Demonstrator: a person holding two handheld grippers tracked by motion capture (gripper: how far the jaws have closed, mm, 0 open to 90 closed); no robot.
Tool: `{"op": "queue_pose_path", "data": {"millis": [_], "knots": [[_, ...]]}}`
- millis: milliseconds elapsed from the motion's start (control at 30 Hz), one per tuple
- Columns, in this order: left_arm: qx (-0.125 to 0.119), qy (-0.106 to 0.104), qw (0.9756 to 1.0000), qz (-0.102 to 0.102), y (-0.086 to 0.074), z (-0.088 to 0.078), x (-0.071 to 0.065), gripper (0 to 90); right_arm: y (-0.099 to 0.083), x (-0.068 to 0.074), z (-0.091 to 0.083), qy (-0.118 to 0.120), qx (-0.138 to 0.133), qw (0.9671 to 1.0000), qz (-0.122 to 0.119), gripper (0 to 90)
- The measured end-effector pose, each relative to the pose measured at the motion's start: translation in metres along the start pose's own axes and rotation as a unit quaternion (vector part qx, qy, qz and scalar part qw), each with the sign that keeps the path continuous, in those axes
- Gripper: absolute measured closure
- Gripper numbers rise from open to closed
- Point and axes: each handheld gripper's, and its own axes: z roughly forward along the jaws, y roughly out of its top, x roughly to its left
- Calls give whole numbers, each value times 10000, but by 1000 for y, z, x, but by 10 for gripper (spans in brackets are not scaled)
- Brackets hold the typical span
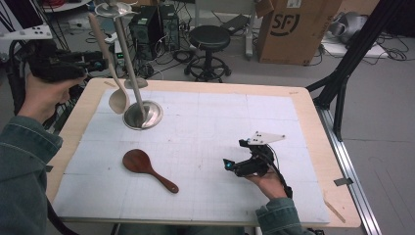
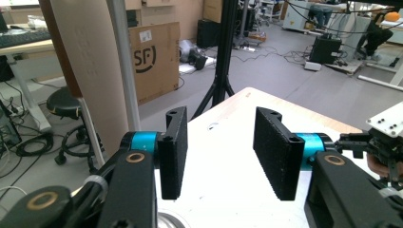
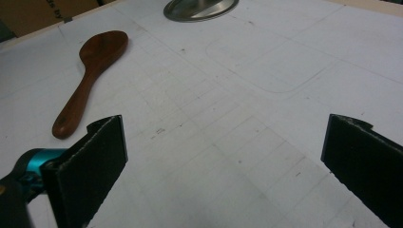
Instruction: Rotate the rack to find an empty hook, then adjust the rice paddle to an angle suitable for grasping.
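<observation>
Two spoons are in front of me: a pale wooden spoon (image 1: 110, 63) hangs from the top of a metal stand (image 1: 142, 114) at the far left of the surface (image 1: 313, 117), its bowl low beside the stand's round base, and a dark wooden spoon (image 1: 147, 168) lies flat on the white gridded mat (image 1: 210, 147) nearer the front edge, bowl to the left, handle running toward the right. My left hand-held gripper (image 1: 93, 61) hangs in the air just left of the pale spoon's handle, close to it but, as far as I can tell, not touching. In the left gripper view its jaws stand partly spread with nothing between them, and the pale handle (image 2: 92, 66) rises outside the left jaw, next to the stand's pole. My right hand-held gripper (image 1: 234, 166) sits low over the mat at the right, well apart from both spoons, pointing left toward the dark one. In the right gripper view its jaws are spread wide with only bare mat between them; the dark spoon (image 3: 90, 78) lies beyond the left jaw and the stand's base (image 3: 200, 8) shows at the top edge.
</observation>
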Motion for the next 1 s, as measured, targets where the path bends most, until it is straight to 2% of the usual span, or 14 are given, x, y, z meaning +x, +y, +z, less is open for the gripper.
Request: {"op": "queue_pose_path", "data": {"millis": [100,233,400,700,833,1000], "knots": [[58,90,9999,-52,-6,0,1,493,0,0,1,3,1,10000,-22,3],[106,98,9998,-97,-14,2,-1,455,0,0,1,10,8,10000,-21,2],[198,32,9997,-125,-21,7,-7,359,-1,0,2,20,23,10000,-17,2],[301,65,9995,-86,-38,7,-16,315,-1,1,2,22,-5,10000,-18,2],[319,76,9994,-142,-47,5,-19,264,0,2,2,30,-14,10000,-19,3],[409,104,9990,-161,-58,6,-24,243,0,3,3,32,-3,10000,-58,2]]}}
